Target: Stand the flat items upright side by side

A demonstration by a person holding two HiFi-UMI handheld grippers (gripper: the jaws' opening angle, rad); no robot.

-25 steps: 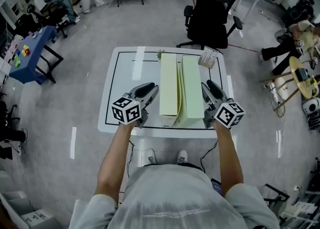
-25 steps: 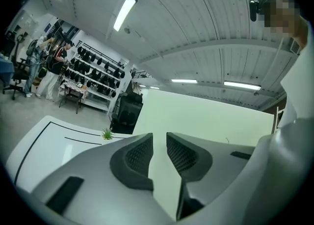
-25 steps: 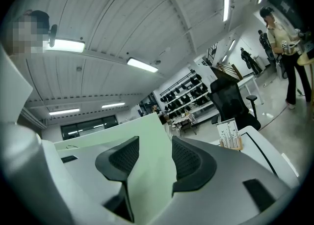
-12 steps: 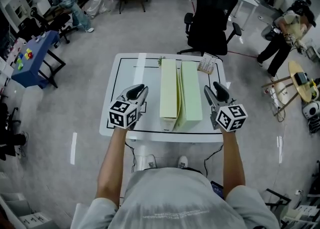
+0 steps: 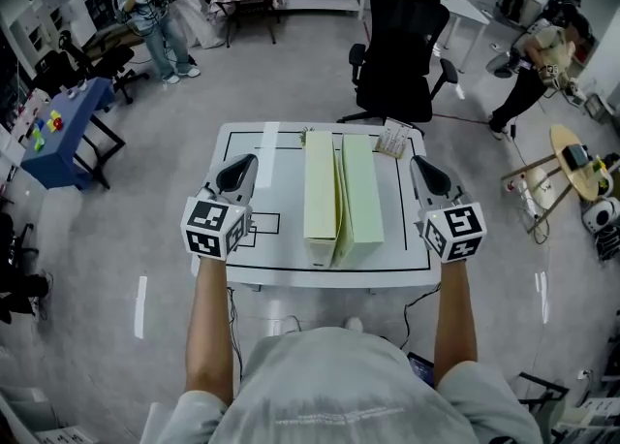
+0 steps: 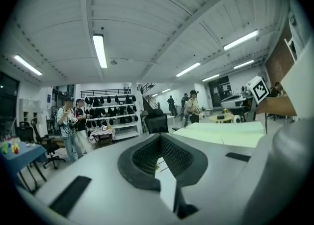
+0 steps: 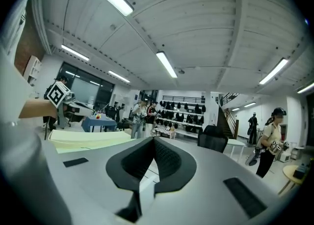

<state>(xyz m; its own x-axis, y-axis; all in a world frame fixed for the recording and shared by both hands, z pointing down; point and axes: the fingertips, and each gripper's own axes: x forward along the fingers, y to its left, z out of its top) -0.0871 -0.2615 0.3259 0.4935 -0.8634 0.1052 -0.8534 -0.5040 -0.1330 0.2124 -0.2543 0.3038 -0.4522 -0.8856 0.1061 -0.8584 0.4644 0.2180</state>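
folders [image 5: 341, 198] upright mid-table [image 5: 254, 258], chair [image 5: 397, 40] behind

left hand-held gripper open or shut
Shut: the left hand-held gripper has just closed; in its own view the jaws meet at the tips with nothing between them.

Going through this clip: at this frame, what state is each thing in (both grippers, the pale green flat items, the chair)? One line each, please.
left gripper: shut, jaws just closed, nothing between them, clear of the items on their left.
right gripper: shut, jaws just closed, empty, clear of the items on their right.
pale green flat items: standing upright on edge, side by side on the table.
office chair: unoccupied, beyond the table's far edge.
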